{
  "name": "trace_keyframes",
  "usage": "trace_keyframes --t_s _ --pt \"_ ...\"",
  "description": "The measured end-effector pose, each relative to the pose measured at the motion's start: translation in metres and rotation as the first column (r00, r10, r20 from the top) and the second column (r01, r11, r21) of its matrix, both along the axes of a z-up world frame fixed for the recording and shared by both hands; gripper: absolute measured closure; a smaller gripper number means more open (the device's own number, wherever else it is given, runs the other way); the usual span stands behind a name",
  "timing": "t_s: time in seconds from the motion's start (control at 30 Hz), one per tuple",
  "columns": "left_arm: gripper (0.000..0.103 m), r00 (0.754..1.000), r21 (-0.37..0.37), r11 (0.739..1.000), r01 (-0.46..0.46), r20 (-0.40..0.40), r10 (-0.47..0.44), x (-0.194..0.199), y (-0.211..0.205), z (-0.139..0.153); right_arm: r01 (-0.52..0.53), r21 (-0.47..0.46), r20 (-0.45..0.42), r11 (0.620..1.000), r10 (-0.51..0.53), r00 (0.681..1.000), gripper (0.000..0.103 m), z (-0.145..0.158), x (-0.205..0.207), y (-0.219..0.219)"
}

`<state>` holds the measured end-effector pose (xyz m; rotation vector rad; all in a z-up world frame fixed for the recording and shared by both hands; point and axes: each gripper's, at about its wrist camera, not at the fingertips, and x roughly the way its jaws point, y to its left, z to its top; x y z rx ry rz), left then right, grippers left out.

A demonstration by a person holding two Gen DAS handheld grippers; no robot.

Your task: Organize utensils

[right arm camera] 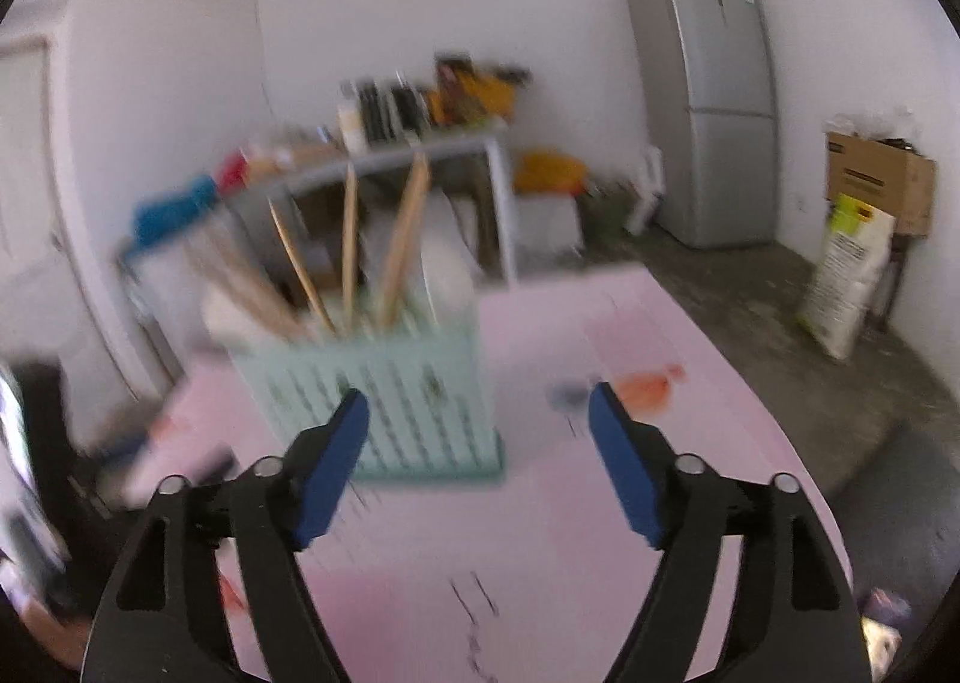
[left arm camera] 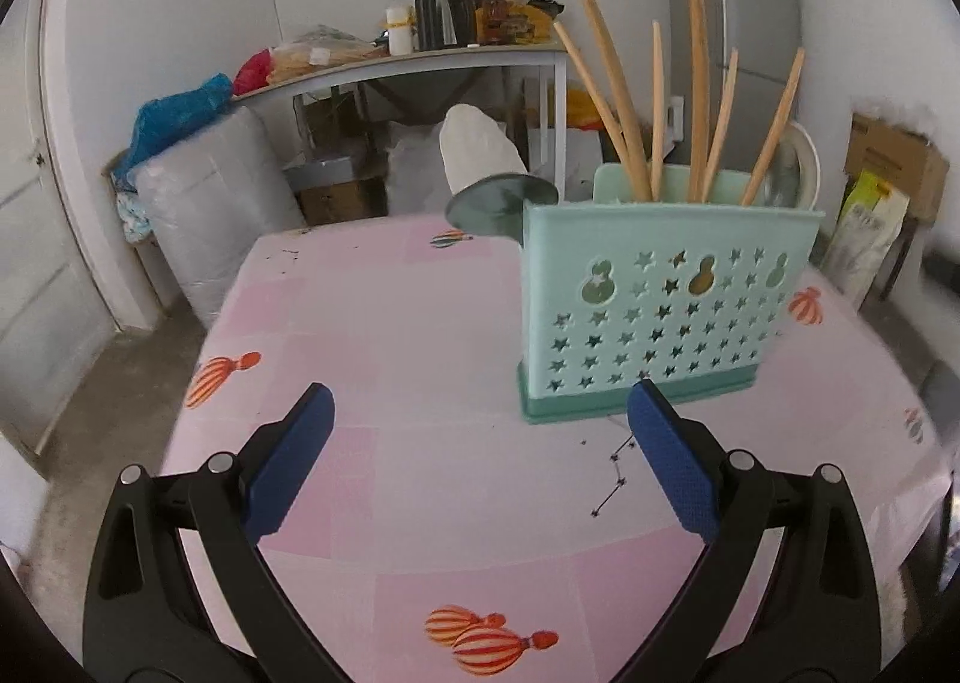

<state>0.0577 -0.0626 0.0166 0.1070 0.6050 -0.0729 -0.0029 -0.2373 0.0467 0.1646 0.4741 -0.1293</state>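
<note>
Both pairs of jaws stand wide with nothing between the blue pads: the left gripper (left arm camera: 480, 413) hovers over the pink tablecloth (left arm camera: 390, 323), and the right gripper (right arm camera: 478, 419) does likewise in its own view. That right wrist view is smeared by motion, so the holder's cutouts and the print on the cloth cannot be read there. In the sharper left wrist view the mint-green utensil holder (left arm camera: 666, 299) stands upright on the table, just beyond the left gripper's right pad (left arm camera: 672, 455), its front pierced with stars and 3 gourd-shaped holes. Out of it rise 6 wooden sticks (left arm camera: 696, 89) (chopsticks or handles, their lower ends hidden inside the holder), leaning at different angles. In the right wrist view the same holder (right arm camera: 414, 401) sits partly behind the left finger (right arm camera: 330, 473), with only some blurred sticks (right arm camera: 348, 245) countable. A dark grey funnel-shaped thing (left arm camera: 498, 203) pokes out from behind the holder's left edge, the rest covered. Behind the table stand a cluttered shelf (left arm camera: 420, 59) with bottles, a grey fridge (left arm camera: 744, 11), cardboard boxes (left arm camera: 894, 155) and a white door (left arm camera: 36, 239), cut off at the frame's edge.
</note>
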Motion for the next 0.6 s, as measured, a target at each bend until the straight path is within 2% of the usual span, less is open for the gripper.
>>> trace_keyframes --t_s 0.07,0.2,0.4,0.6 --pt "0.009 1.000 0.045 0.999 -0.013 -0.015 0.013 -0.002 -0.004 0.000 0.025 -0.035 -0.075 0.999 -0.028 0.997 0.022 -0.015 0.000 0.009" --pt "0.009 0.997 0.104 0.992 -0.070 -0.011 0.071 -0.008 -0.006 0.003 0.062 -0.079 -0.147 0.995 -0.073 0.986 0.019 -0.029 0.002 0.015" --pt "0.009 0.985 0.067 0.984 -0.168 -0.028 0.170 -0.012 0.009 0.009 0.099 -0.109 -0.162 0.989 -0.116 0.980 0.017 -0.028 0.003 0.014" --pt "0.009 0.978 0.074 0.977 -0.200 -0.037 0.203 -0.012 0.015 0.010 0.129 -0.130 -0.157 0.983 -0.148 0.976 0.016 -0.022 0.006 0.008"
